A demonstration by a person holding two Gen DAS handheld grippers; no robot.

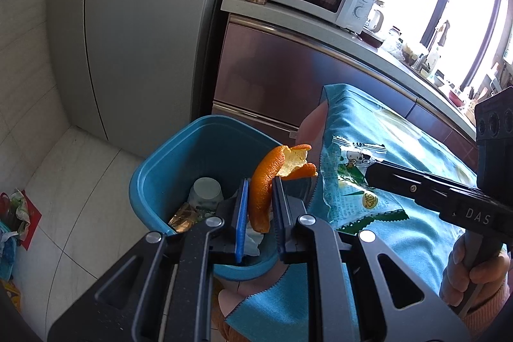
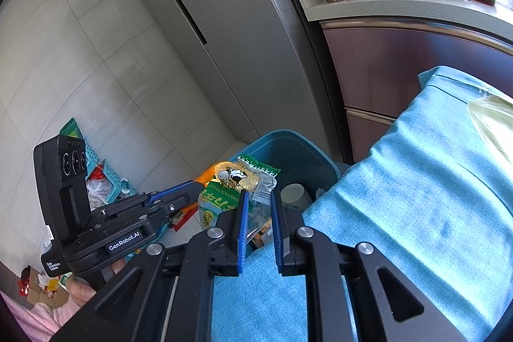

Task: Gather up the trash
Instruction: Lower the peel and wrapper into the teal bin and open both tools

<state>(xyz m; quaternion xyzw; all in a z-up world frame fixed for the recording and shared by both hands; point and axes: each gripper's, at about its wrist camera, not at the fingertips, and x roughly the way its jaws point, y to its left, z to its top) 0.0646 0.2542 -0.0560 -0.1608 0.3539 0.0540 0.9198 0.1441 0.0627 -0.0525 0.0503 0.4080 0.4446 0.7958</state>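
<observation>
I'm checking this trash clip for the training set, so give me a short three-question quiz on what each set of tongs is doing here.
1. True or false: the left tongs grip an orange peel.
2. What do the right tongs hold? A) cup B) snack wrapper C) cloth
3. Fill in: both items hang over the blue ____.

Key:
1. True.
2. B, the snack wrapper.
3. Bin, which already holds a white cup.
</observation>
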